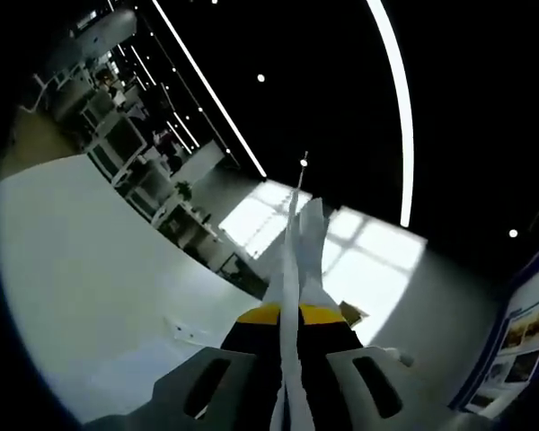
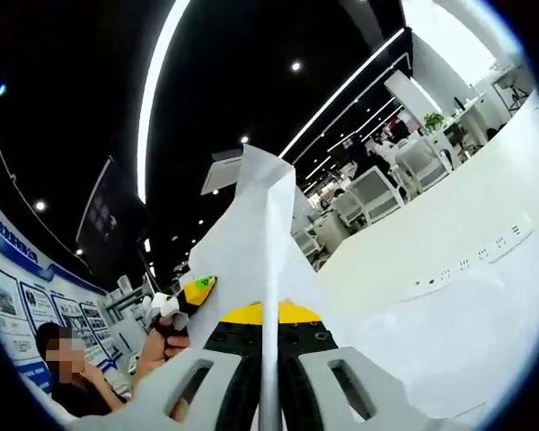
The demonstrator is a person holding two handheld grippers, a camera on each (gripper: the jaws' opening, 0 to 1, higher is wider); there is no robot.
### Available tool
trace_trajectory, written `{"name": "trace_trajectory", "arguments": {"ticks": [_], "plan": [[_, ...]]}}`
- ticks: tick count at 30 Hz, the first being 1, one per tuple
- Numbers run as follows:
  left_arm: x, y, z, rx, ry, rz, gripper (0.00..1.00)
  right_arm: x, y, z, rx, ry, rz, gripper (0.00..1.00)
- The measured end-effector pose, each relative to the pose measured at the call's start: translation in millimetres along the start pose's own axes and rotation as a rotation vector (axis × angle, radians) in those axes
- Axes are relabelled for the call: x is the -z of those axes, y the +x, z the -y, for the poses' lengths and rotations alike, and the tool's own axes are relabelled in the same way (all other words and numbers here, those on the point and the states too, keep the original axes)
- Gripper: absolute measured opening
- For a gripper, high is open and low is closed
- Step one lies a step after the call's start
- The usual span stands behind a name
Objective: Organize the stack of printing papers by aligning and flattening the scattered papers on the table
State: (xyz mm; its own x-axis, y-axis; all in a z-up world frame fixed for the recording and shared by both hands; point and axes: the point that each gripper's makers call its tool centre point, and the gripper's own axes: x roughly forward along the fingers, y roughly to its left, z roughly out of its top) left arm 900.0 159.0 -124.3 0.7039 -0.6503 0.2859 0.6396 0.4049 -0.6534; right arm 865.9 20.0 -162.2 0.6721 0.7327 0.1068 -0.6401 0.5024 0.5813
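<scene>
The stack of white printing papers (image 1: 303, 238) is lifted off the table and seen edge-on in the left gripper view, rising between the jaws. My left gripper (image 1: 292, 325) is shut on its lower edge. In the right gripper view the same papers (image 2: 241, 238) stand up as a broad sheet with a sharp vertical edge. My right gripper (image 2: 268, 334) is shut on them too. The left gripper (image 2: 194, 291) shows there at the left, behind the sheet, held by a hand (image 2: 159, 348). The papers' far side is hidden.
A long white table (image 1: 90, 269) runs to the left, also seen on the right of the right gripper view (image 2: 472, 206), with inset power sockets (image 2: 472, 256). Office desks and chairs (image 2: 377, 189) stand beyond. A person (image 2: 67, 377) sits by a poster wall (image 2: 9, 301).
</scene>
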Motion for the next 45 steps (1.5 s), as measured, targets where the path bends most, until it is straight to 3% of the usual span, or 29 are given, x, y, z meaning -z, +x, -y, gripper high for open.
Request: {"name": "trace_trajectory", "arguments": {"ticks": [32,45], "plan": [[-5.9,-3,-1.2,-0.016,-0.003,0.031,0.08,23.8,10,-15,-0.024,0.037,-0.032,0.0],[-10.6,-3,-4.1,-0.021,-0.008,0.046,0.08,37.2,19,-12,-0.016,0.102,-0.023,0.0]]}}
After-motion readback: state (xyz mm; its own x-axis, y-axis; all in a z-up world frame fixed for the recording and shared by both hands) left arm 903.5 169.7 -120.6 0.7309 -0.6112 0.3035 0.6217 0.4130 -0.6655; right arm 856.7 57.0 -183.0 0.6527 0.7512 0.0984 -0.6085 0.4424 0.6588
